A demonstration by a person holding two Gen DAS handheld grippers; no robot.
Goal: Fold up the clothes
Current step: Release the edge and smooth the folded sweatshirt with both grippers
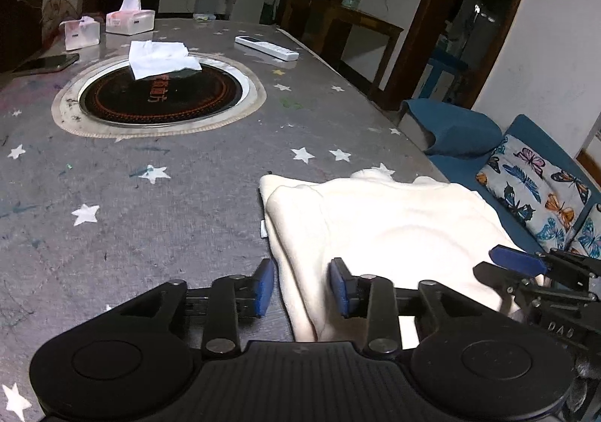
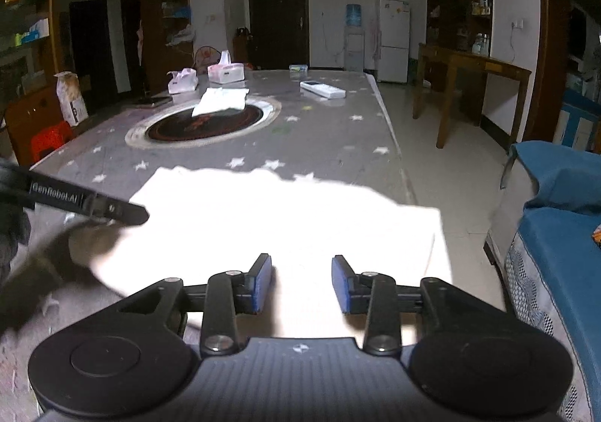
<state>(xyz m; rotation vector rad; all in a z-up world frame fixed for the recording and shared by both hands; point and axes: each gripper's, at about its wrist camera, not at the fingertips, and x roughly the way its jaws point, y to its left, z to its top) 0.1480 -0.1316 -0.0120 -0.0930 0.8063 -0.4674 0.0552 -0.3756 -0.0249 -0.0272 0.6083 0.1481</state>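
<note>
Left gripper [image 1: 302, 287] straddles the garment's [image 1: 383, 226] near-left edge, released; right gripper [image 2: 302, 285] (also released) hovers over its near edge, cloth stretching away across the desk [image 1: 169, 204].

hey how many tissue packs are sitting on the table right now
2. Both at the far end of the table: the left tissue pack near the edge, the right tissue pack beside it, behind the folded white cloth. None seem hidden.
</note>
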